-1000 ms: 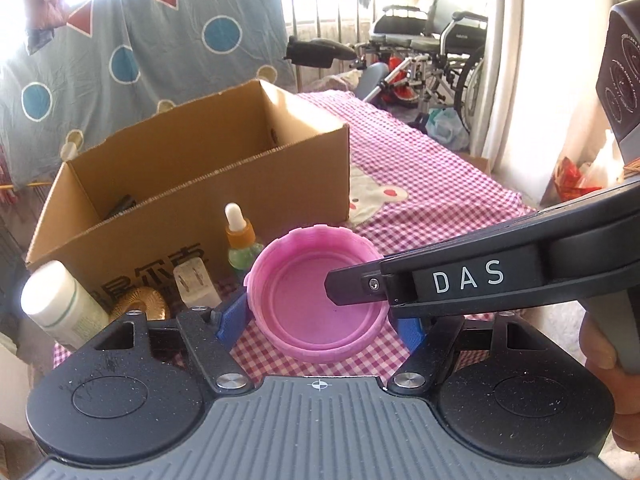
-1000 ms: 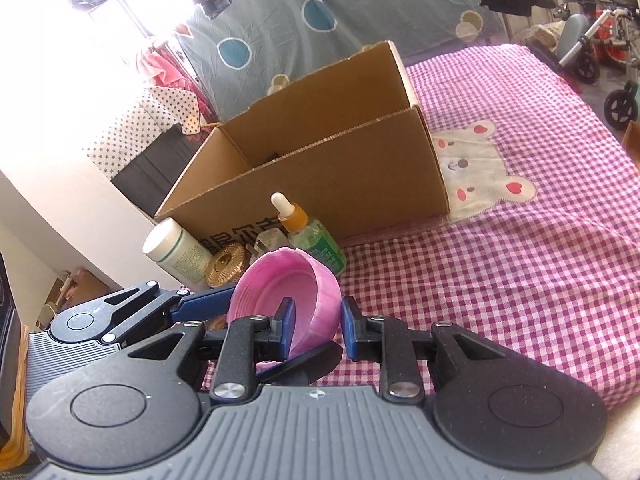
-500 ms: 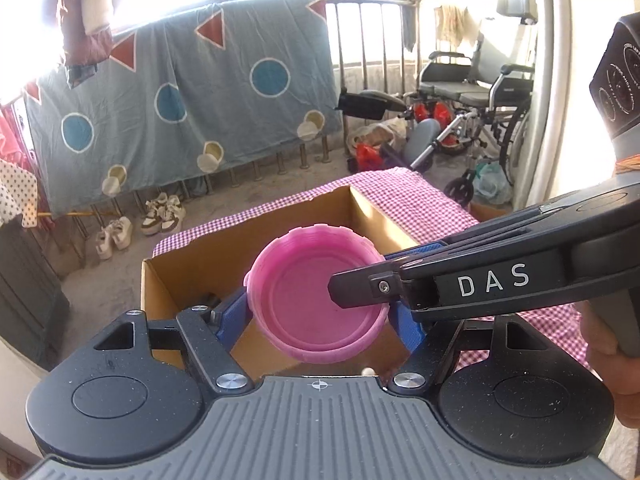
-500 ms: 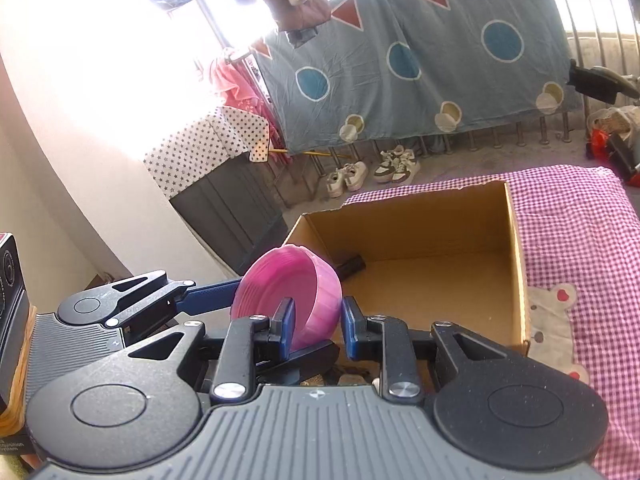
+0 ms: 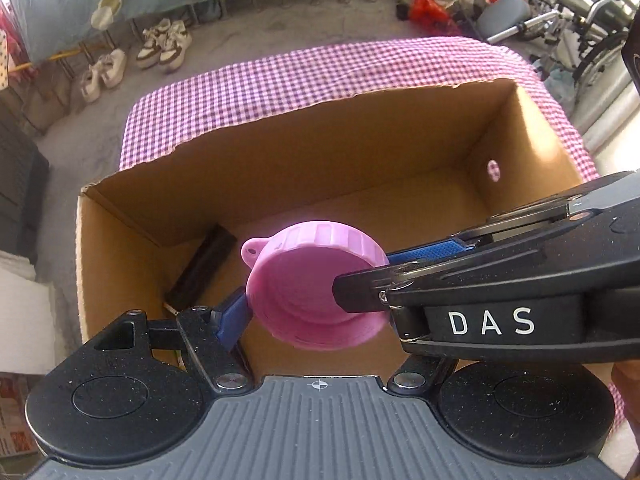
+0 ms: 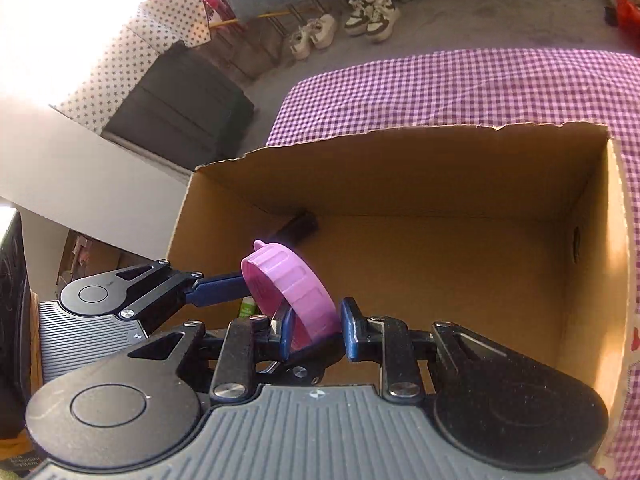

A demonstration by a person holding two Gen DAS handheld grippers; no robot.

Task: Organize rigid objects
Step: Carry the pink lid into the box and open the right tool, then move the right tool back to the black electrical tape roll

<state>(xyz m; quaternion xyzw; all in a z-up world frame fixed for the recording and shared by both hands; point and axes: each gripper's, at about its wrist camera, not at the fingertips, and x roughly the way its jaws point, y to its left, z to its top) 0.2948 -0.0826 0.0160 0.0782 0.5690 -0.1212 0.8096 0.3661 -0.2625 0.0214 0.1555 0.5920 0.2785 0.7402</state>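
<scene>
A pink ribbed lid (image 5: 296, 280) hangs over the open cardboard box (image 5: 320, 128), held from two sides. My left gripper (image 5: 316, 312) spans its width; one blue pad (image 5: 232, 316) presses its left side, and the other is hidden behind the right gripper. My right gripper (image 6: 318, 330) is shut on the lid's (image 6: 292, 280) rim wall, one pad inside and one outside. It reaches in from the right (image 5: 372, 272) in the left wrist view. A black oblong object (image 5: 200, 272) lies on the box floor at the left wall.
The box (image 6: 400, 168) stands on a pink gingham cloth (image 5: 320, 72) covering the table. Most of the box floor is bare. Beyond the table's far edge are shoes (image 5: 160, 44) on the ground and a wheelchair (image 5: 560, 12). A dark cabinet (image 6: 176, 108) stands at the left.
Both grippers have carried the pink lid from the table in front of the box to above its opening. Both views have tilted down into the box. The grips look unchanged.
</scene>
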